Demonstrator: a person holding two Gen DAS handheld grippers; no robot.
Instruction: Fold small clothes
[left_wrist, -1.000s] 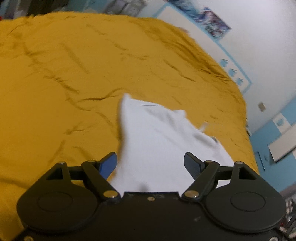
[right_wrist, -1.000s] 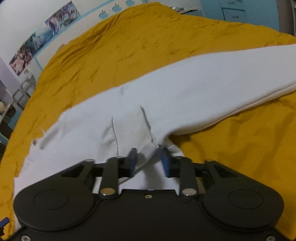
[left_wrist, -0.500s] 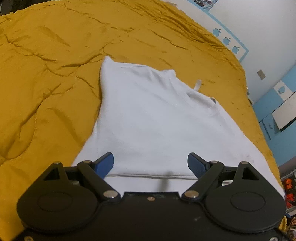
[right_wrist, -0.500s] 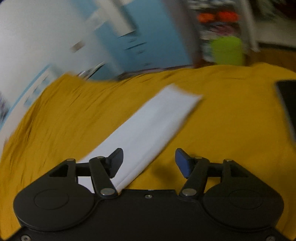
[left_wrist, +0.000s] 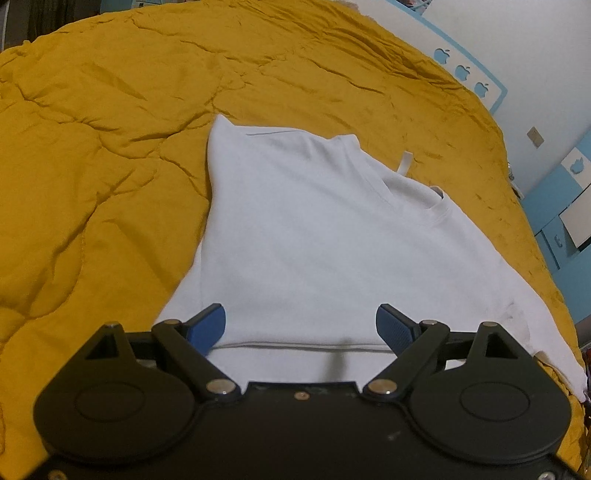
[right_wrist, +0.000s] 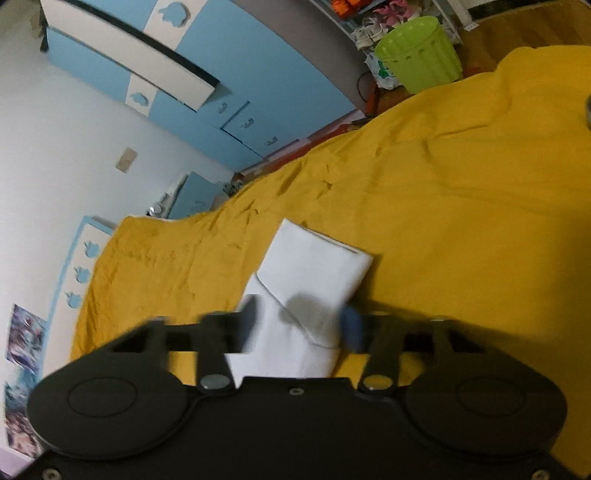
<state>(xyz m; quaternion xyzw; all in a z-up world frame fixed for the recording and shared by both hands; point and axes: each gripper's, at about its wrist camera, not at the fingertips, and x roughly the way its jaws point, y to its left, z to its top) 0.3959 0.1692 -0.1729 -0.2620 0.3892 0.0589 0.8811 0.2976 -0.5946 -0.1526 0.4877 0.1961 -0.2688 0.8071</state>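
Smooth white cloth shirt (left_wrist: 314, 236), crumpled matt bedspread (left_wrist: 110, 129)

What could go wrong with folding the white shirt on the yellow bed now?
1. The yellow blanket is lumpy and soft, so the white shirt may crease or fold crooked.
2. The left hand-held gripper is open over the hem; closing low could pinch blanket too.
3. The right hand-held gripper looks blurred, probably moving fast, so it might drag the folded part out of place.

Both wrist views: close over bedspread (left_wrist: 110, 147)
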